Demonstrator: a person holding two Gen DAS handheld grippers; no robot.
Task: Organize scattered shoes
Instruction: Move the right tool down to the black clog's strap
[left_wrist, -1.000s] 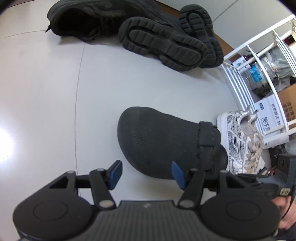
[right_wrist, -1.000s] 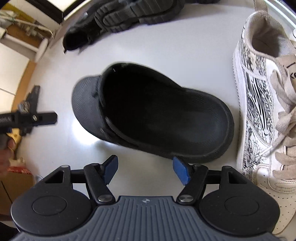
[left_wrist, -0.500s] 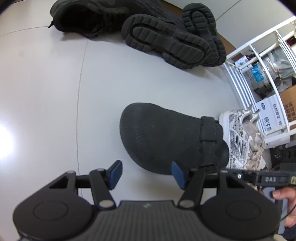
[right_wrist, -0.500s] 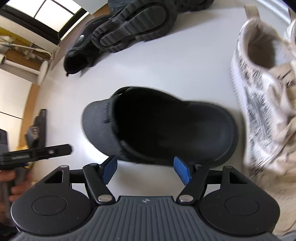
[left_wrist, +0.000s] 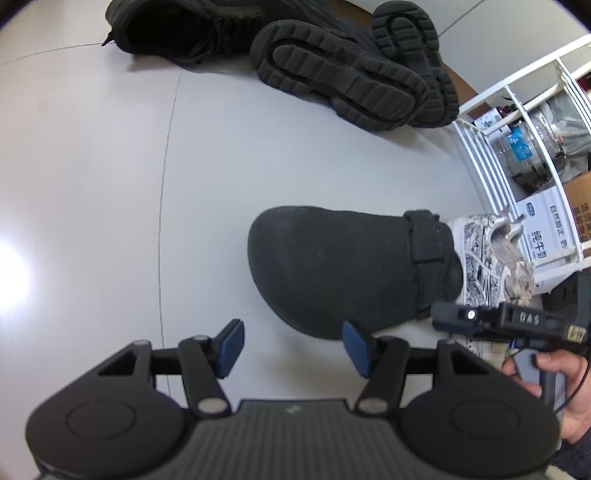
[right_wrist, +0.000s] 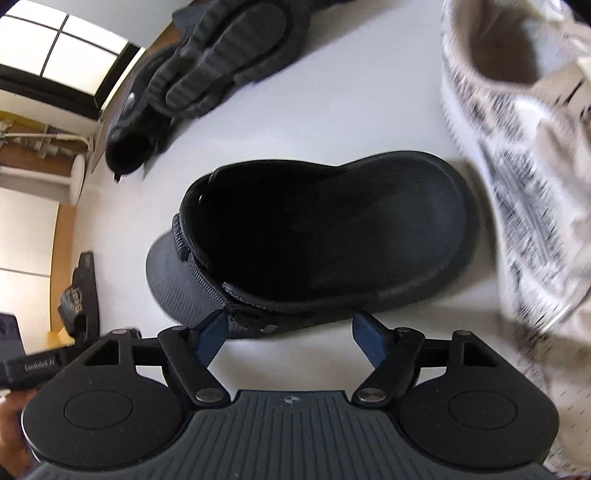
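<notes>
The black clog (right_wrist: 314, 240) lies on the white surface (left_wrist: 110, 184), heel opening toward the right claw (right_wrist: 290, 338), whose jaws are opening wider with nothing between them, probably to straddle its side wall. At three o'clock, close beside it, lies a patterned white sneaker (right_wrist: 517, 177). The left claw (left_wrist: 293, 347) hangs wide and empty near the toe. At eleven o'clock lie chunky black sneakers (left_wrist: 332, 70).

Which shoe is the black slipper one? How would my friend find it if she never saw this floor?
Start at the white wire rack at the edge of the pale floor. Beside it lies a white sneaker with black scribbly patterns, and right next to that sits the black clog. Unlike the chunky black shoes farther off, it has no laces, a smooth rounded toe and an open back.
</notes>
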